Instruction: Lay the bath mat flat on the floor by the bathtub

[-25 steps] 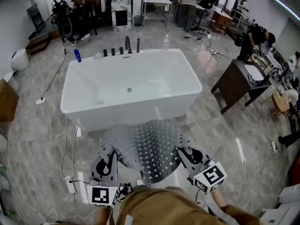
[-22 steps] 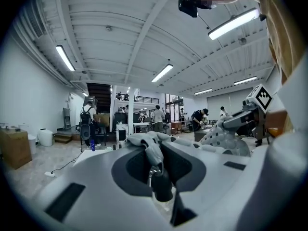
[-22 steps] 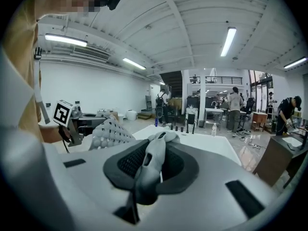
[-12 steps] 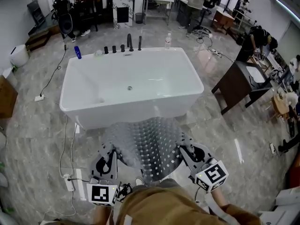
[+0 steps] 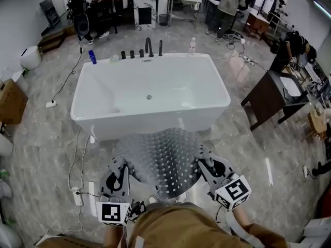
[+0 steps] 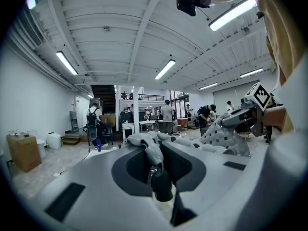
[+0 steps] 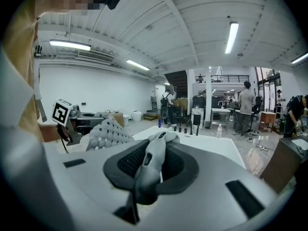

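Note:
A grey bath mat [image 5: 163, 159] with rows of holes hangs in the air between my two grippers, in front of the white bathtub [image 5: 150, 94]. My left gripper [image 5: 125, 168] is shut on the mat's left edge; a grey fold [image 6: 147, 146] sits pinched between its jaws. My right gripper [image 5: 200, 164] is shut on the right edge, where the mat's rim [image 7: 154, 160] is clamped. The mat bulges upward in the middle and sags toward me. In the right gripper view the mat [image 7: 107, 134] rises at the left, beside the left gripper's marker cube [image 7: 61, 111].
Black taps [image 5: 149, 47], a blue bottle [image 5: 92, 57] and a clear bottle [image 5: 192, 46] stand on the tub's far rim. A dark wooden cabinet [image 5: 271, 97] stands right of the tub. A white cable and power strip [image 5: 77, 195] lie on the marble floor at the left. People work at the back.
Both grippers and the mat have moved a little toward the tub. The grips are the same.

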`<state>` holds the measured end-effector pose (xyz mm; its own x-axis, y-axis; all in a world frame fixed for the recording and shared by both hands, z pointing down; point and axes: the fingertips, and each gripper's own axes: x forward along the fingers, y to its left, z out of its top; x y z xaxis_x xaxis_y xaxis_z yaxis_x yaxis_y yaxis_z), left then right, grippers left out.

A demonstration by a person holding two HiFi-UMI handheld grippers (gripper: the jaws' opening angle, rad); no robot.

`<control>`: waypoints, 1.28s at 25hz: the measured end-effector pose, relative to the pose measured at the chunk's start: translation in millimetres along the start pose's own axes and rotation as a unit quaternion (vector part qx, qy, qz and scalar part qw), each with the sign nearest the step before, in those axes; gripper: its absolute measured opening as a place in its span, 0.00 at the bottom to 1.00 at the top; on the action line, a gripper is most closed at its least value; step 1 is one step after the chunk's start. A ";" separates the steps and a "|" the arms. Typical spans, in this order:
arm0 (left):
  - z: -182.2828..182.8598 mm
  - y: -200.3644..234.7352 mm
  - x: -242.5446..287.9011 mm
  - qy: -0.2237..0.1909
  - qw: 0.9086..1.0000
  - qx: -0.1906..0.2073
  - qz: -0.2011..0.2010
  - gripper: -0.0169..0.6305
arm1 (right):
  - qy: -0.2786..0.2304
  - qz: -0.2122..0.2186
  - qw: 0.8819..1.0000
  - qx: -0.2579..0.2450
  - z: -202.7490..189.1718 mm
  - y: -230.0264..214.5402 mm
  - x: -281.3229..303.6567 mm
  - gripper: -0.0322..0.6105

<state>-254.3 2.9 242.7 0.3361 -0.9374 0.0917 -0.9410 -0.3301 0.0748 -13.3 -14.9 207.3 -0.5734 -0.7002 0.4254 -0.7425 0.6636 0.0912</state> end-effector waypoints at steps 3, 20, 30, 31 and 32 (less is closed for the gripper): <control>0.2 -6.2 5.5 0.007 1.000 0.008 0.012 0.10 | -0.001 0.004 1.000 0.001 -3.3 -14.8 -1.8 0.14; -65.6 1.5 93.8 0.065 0.995 0.053 0.055 0.10 | 0.003 0.003 0.999 -0.042 -60.8 -106.6 68.8 0.14; -175.8 3.2 161.6 0.058 0.989 0.130 0.034 0.10 | 0.010 -0.044 0.996 -0.078 -158.8 -149.3 131.0 0.14; -188.5 3.8 168.1 0.059 0.989 0.135 0.032 0.10 | 0.013 -0.047 0.996 -0.079 -170.3 -152.8 139.1 0.14; -201.7 5.8 173.9 0.063 0.988 0.137 0.031 0.10 | 0.015 -0.050 0.996 -0.079 -181.2 -156.0 148.2 0.14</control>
<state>-193.3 -139.5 459.3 0.2638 -0.9412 0.2112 -0.9296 -0.3065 -0.2048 80.3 -174.5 419.3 -0.4873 -0.7580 0.4336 -0.7302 0.6260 0.2737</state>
